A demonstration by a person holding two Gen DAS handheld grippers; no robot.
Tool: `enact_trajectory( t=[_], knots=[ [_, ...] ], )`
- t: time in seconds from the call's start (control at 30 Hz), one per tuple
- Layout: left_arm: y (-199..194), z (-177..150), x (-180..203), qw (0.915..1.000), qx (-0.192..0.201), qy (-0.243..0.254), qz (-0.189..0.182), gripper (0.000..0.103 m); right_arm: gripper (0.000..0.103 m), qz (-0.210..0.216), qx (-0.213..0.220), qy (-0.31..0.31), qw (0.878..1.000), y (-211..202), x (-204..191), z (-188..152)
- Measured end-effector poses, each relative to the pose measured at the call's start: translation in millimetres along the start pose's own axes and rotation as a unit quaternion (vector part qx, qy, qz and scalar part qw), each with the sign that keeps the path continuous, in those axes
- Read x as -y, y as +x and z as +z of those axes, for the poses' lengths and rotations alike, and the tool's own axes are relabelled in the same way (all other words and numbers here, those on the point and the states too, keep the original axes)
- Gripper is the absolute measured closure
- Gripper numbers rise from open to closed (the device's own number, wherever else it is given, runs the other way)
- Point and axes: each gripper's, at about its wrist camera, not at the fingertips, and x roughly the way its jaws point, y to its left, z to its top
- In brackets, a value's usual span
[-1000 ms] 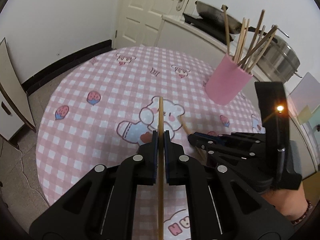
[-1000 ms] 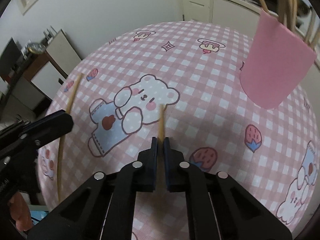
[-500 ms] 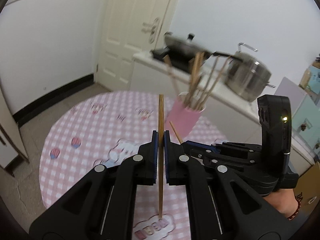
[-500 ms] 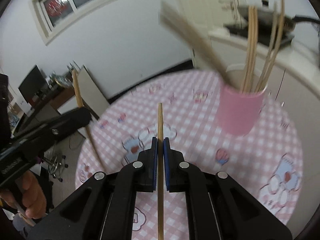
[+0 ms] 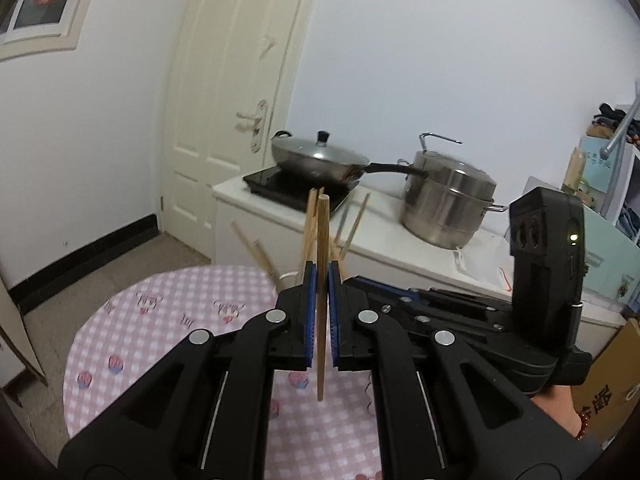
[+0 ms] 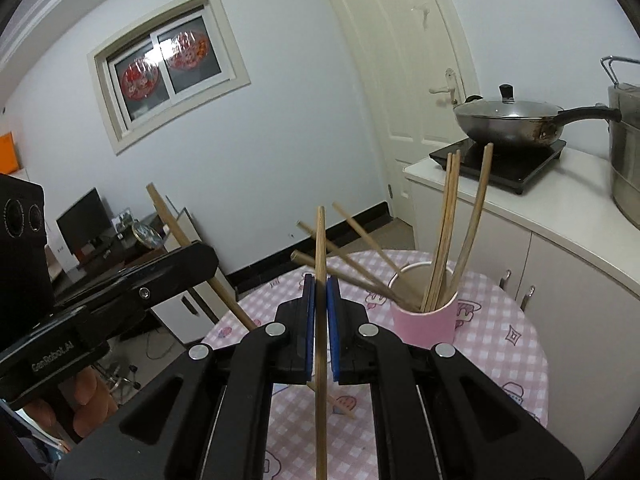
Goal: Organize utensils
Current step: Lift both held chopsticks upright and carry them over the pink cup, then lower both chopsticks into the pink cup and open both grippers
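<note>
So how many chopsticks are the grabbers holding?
2: one chopstick pinched upright in the left gripper, a second chopstick in the right gripper. Others stand in the pink cup, not held.

R hand-held gripper [image 6: 320, 292] clamps chopstick [image 6: 320, 320] upright, near pink cup [image 6: 424, 320].

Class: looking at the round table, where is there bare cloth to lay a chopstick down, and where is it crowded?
Bare cloth shows to the left of the pink cup, out to the table's left edge, and to the cup's right up to the edge near the counter. The cup's mouth is crowded: chopsticks fan out of it leftward and upward.
</note>
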Motion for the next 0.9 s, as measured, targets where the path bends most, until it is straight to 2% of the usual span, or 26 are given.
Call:
enact_trajectory(
  t=[0.33, 0.57, 0.63, 0.7, 0.9],
  knots=[
    [28, 10, 23, 0.9997, -0.01, 0.022, -0.011, 0.097, 0.098, 0.024, 0.005, 0.023, 0.999, -9, 29, 8],
    [34, 14, 27, 0.9996, 0.002, 0.026, -0.005, 0.097, 0.098, -0.003, 0.013, 0.007, 1.0, -15, 34, 12],
    [34, 17, 29, 0.9995, 0.014, 0.029, 0.002, 0.097, 0.098, -0.03, 0.028, -0.013, 0.999, -21, 30, 16],
    [32, 22, 29, 0.9991, 0.032, 0.026, 0.008, 0.097, 0.098, -0.04, 0.048, -0.022, 0.998, -26, 32, 19],
    [32, 40, 27, 0.9961, 0.084, 0.008, 0.024, 0.097, 0.098, -0.096, 0.135, -0.065, 0.984, -38, 22, 38]
  ],
)
